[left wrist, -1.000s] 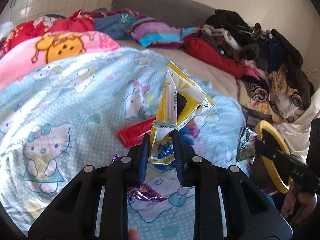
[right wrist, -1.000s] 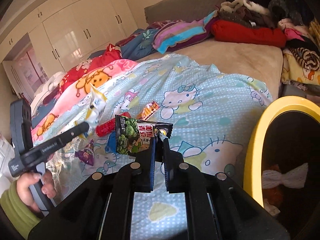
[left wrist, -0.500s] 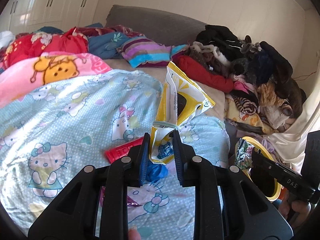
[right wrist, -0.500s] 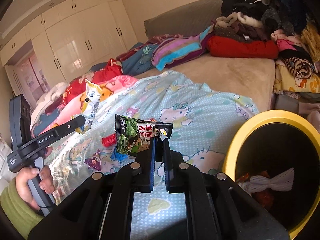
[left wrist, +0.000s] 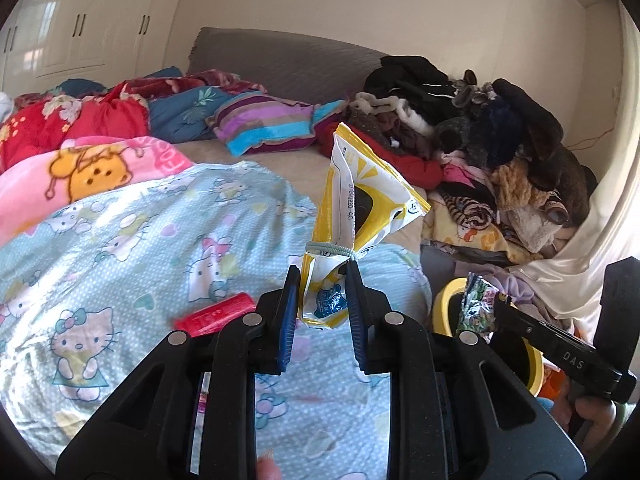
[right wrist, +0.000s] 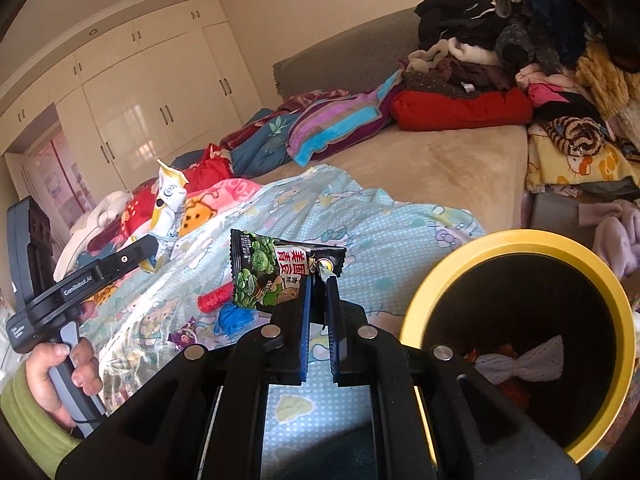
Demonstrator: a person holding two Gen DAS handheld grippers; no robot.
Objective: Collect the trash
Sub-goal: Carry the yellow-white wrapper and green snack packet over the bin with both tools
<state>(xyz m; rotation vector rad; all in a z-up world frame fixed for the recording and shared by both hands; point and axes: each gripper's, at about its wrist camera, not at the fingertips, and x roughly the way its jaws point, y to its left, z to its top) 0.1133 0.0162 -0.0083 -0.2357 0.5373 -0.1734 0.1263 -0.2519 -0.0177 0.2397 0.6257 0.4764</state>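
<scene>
My left gripper (left wrist: 322,276) is shut on a yellow and white snack bag (left wrist: 360,200) tied with an elastic band, held upright above the bed. It also shows in the right wrist view (right wrist: 168,204). My right gripper (right wrist: 318,280) is shut on a black and green snack packet (right wrist: 272,272), just left of the yellow-rimmed black bin (right wrist: 472,256). The bin (left wrist: 448,300) and packet (left wrist: 474,304) also show in the left wrist view. A red wrapper (left wrist: 216,314), a blue wrapper (right wrist: 232,318) and a purple wrapper (right wrist: 182,334) lie on the blanket.
A Hello Kitty blanket (left wrist: 120,248) covers the bed. A pile of clothes (left wrist: 500,140) fills the far right side. Folded bedding (left wrist: 264,128) lies at the headboard. White trash (right wrist: 520,364) lies inside the bin. Wardrobes (right wrist: 140,112) stand behind.
Both grippers have risen and moved right toward the bin with their packets. The bin now sits closer to the right gripper.
</scene>
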